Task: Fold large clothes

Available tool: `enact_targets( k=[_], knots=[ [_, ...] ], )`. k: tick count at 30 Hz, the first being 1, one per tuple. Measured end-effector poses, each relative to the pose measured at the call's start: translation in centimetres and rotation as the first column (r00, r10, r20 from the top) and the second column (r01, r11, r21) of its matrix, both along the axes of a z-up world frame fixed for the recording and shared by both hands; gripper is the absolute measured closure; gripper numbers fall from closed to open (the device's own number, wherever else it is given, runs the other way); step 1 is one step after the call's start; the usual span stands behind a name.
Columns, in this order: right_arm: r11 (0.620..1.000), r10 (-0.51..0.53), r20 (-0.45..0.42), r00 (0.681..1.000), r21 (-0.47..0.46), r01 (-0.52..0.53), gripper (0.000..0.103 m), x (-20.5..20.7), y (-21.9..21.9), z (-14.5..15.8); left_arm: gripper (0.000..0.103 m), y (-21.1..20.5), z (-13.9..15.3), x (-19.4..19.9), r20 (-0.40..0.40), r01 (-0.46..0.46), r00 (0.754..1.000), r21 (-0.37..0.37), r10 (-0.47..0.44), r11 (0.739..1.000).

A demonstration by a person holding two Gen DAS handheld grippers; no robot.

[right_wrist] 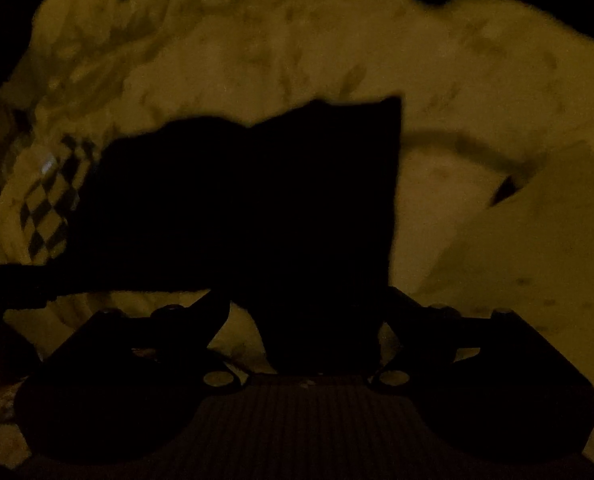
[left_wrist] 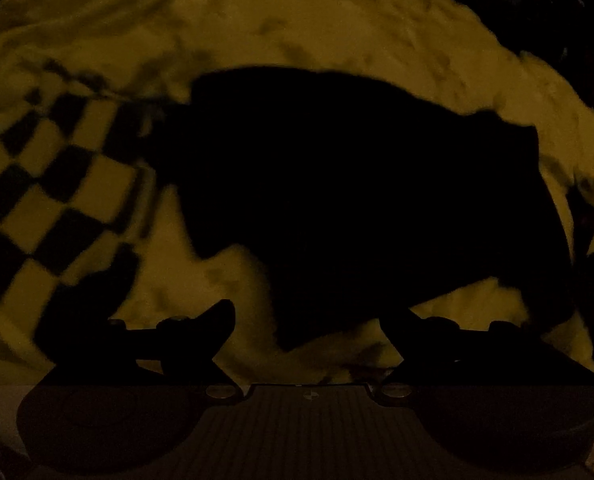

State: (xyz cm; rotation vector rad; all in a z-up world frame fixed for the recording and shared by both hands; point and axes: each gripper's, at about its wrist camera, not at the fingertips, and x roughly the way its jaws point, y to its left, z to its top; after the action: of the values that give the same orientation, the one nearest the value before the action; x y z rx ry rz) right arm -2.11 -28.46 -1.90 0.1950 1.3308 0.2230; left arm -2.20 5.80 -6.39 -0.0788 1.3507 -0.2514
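Black claw (left_wrist: 309,316) — round screws, ribbed grey base.

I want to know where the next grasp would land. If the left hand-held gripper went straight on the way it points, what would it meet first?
Probably the dark garment, lying on the yellow bedding straight ahead of the open left hand-held gripper. Depth is hard to judge in this dim light.

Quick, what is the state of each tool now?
Left tool: open, holding nothing; dark garment lies beyond.
Right tool: open, dark garment between the fingers, not gripped.
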Motion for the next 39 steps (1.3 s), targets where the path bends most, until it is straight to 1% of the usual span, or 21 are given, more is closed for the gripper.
enact_targets(
  k=[2, 3, 4, 5, 6, 7, 10, 11, 15, 18, 20, 22, 24, 25, 27, 28, 30, 32, 35, 37, 39],
  knots=[
    [0.999, 0.050, -0.058, 0.997, -0.016, -0.051, 0.020, 0.4, 1.5, -2.3, 0.000, -1.3, -0.1, 0.2, 0.041, 0.059, 0.997, -0.023, -0.058, 0.998],
    [0.997, 0.073, -0.081, 0.994, -0.025, -0.076, 0.036, 0.4, 2.2, -3.3, 0.000, -1.9, 0.0, 0.3, 0.061, 0.090, 0.994, -0.011, -0.089, 0.996],
    [0.994, 0.096, -0.105, 0.990, -0.044, -0.101, 0.073, 0.4, 2.8, -4.2, 0.018, -2.5, 0.2, 0.5, 0.071, 0.117, 0.990, 0.028, -0.119, 0.993],
    [0.991, 0.108, -0.111, 0.988, -0.073, -0.117, 0.093, 0.4, 3.2, -4.7, 0.028, -2.9, 0.5, 0.9, 0.076, 0.137, 0.987, 0.060, -0.141, 0.989],
    [0.992, 0.096, -0.093, 0.991, -0.067, -0.103, 0.093, 0.5, 3.1, -4.3, 0.032, -2.8, 1.1, 1.4, 0.090, 0.138, 0.986, 0.034, -0.140, 0.990],
    [0.998, 0.057, -0.049, 0.997, -0.024, -0.059, 0.093, 0.6, 2.6, -3.1, 0.052, -2.3, 2.2, 2.0, 0.112, 0.119, 0.987, -0.024, -0.116, 0.993],
    [0.985, -0.073, 0.081, 0.994, 0.164, 0.059, 0.093, 1.8, 0.5, 2.1, 0.054, -1.9, 7.1, 4.7, 0.224, 0.084, 0.973, -0.131, -0.054, 0.988],
    [0.970, -0.116, 0.117, 0.986, 0.229, 0.087, 0.093, 2.4, -0.2, 4.0, 0.065, -1.9, 9.7, 5.8, 0.296, 0.098, 0.954, -0.158, -0.048, 0.983],
    [0.855, -0.304, 0.266, 0.915, 0.499, 0.139, 0.093, 4.8, -3.3, 13.0, 0.065, -2.2, 19.5, 9.9, 0.519, 0.140, 0.855, -0.264, 0.018, 0.954],
    [0.701, -0.398, 0.347, 0.849, 0.712, 0.038, 0.101, 5.4, -5.2, 18.8, 0.065, -1.2, 26.1, 11.4, 0.648, 0.181, 0.756, -0.342, 0.092, 0.922],
    [0.712, -0.369, 0.487, 0.792, 0.696, -0.096, 0.101, 5.0, -5.3, 22.7, 0.065, -0.6, 28.8, 11.7, 0.696, 0.198, 0.708, -0.362, 0.123, 0.911],
    [0.767, -0.312, 0.586, 0.748, 0.620, -0.165, 0.101, 4.5, -5.2, 25.0, 0.065, 0.0, 29.8, 11.4, 0.704, 0.202, 0.699, -0.362, 0.125, 0.910],
    [0.813, -0.293, 0.592, 0.751, 0.567, -0.130, 0.099, 4.4, -5.2, 24.7, 0.064, -0.1, 29.4, 10.4, 0.700, 0.228, 0.708, -0.345, 0.088, 0.910],
    [0.830, -0.291, 0.560, 0.776, 0.551, -0.087, 0.097, 4.5, -5.2, 23.6, 0.065, -0.5, 28.6, 9.4, 0.686, 0.246, 0.725, -0.334, 0.056, 0.910],
    [0.844, -0.291, 0.468, 0.834, 0.536, -0.006, 0.088, 4.7, -5.4, 20.8, 0.064, -1.3, 26.1, 7.2, 0.615, 0.286, 0.788, -0.320, -0.031, 0.903],
    [0.852, -0.305, 0.408, 0.860, 0.520, 0.055, 0.069, 4.6, -5.5, 18.9, 0.065, -1.9, 24.2, 5.8, 0.565, 0.307, 0.822, -0.328, -0.075, 0.894],
    [0.870, -0.297, 0.337, 0.893, 0.480, 0.108, 0.053, 4.5, -5.1, 16.1, 0.065, -3.4, 20.1, 2.6, 0.429, 0.334, 0.887, -0.338, -0.171, 0.880],
    [0.879, -0.316, 0.267, 0.910, 0.444, 0.175, 0.052, 3.5, -4.6, 13.2, 0.064, -3.7, 16.1, -0.2, 0.287, 0.319, 0.931, -0.345, -0.224, 0.883],
    [0.907, -0.267, 0.185, 0.946, 0.379, 0.182, 0.032, 3.7, -3.4, 10.0, 0.063, -1.8, 11.4, -1.5, 0.079, 0.163, 0.986, -0.390, -0.144, 0.906],
    [0.934, -0.218, 0.172, 0.961, 0.321, 0.155, 0.028, 4.5, -2.4, 9.0, 0.063, 0.3, 9.8, -2.0, 0.029, 0.057, 0.998, -0.370, -0.050, 0.927],
    [0.958, -0.169, 0.170, 0.971, 0.261, 0.121, 0.025, 6.0, -0.9, 7.6, 0.041, 2.3, 9.3, -1.5, 0.009, 0.000, 1.000, -0.360, 0.003, 0.933]
  ],
)
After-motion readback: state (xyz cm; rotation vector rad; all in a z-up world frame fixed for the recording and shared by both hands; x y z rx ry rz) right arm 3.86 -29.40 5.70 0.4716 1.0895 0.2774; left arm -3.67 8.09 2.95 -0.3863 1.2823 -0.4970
